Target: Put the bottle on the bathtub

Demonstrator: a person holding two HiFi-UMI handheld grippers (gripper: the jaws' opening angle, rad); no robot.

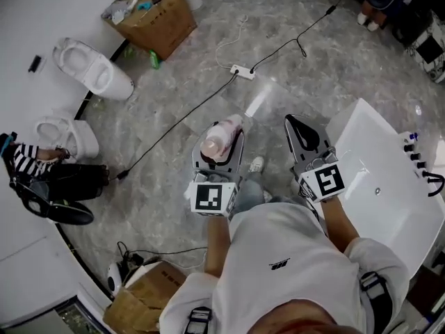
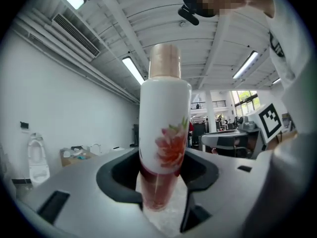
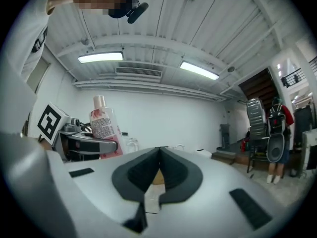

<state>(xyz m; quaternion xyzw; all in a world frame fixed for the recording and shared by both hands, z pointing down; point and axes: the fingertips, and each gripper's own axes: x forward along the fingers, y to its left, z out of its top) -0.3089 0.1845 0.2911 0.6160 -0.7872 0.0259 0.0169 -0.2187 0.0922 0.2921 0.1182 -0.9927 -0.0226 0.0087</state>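
My left gripper (image 1: 224, 147) is shut on a white bottle (image 1: 220, 138) with a pink flower print and a tan cap, held upright above the grey floor. In the left gripper view the bottle (image 2: 164, 133) stands clamped between the two dark jaws at its lower part. My right gripper (image 1: 297, 128) is shut with nothing in it; its jaws meet in the right gripper view (image 3: 159, 152). That view also shows the bottle (image 3: 103, 124) off to the left. The white bathtub (image 1: 379, 179) lies to the right of the right gripper.
Two white toilets (image 1: 92, 67) stand at the left wall beside a cardboard box (image 1: 154, 16) of items. A power strip (image 1: 243, 71) with black cables lies on the floor ahead. A seated person (image 1: 42, 172) is at the left. Taps (image 1: 416, 153) sit on the bathtub's far rim.
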